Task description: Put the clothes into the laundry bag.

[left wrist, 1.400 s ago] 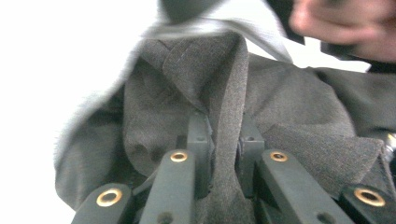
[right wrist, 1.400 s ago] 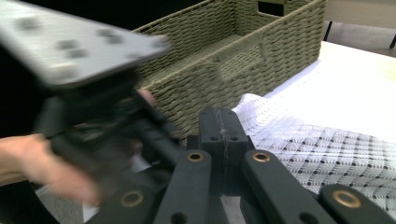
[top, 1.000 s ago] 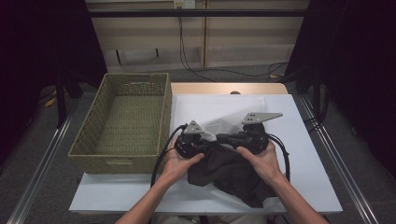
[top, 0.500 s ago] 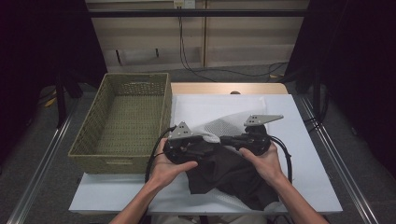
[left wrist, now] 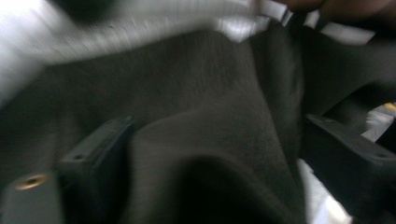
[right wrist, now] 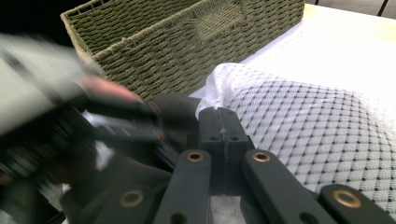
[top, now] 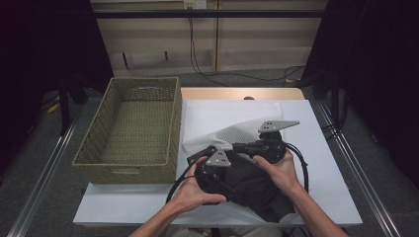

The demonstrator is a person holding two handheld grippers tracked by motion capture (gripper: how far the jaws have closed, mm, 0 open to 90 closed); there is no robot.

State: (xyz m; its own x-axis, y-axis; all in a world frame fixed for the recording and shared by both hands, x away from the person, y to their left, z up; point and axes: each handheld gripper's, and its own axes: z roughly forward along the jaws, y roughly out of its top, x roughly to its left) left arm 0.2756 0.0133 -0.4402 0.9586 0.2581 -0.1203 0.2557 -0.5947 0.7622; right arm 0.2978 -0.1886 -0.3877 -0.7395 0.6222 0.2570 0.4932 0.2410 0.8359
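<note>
Dark grey fleece, soft and limp, was what we had in hand: the dark grey fleece garment (top: 257, 190) lay bunched on the white cloth-covered table (top: 326, 168), at its near edge, between our two hands. We judged it light, floppy and not at all fragile or slippery; it would sag and drape wherever it was not held, so an edge or a thick fold seemed the best place to grip, with the two holds set apart to keep it spread.

The left gripper (left wrist: 205, 154) stood with its jaws spread, one on each side of a raised fold of the fleece, the cloth humped between them but not visibly squeezed. The right gripper (right wrist: 223, 122) had its jaws pressed together; we could not tell whether any cloth was caught there. Just beyond its tips lay the white waffle-weave mesh cloth (right wrist: 303, 116), with the dark fleece below and to its left. The olive woven wicker basket (top: 131, 131) stood just beside the garment, on the table's left side.
</note>
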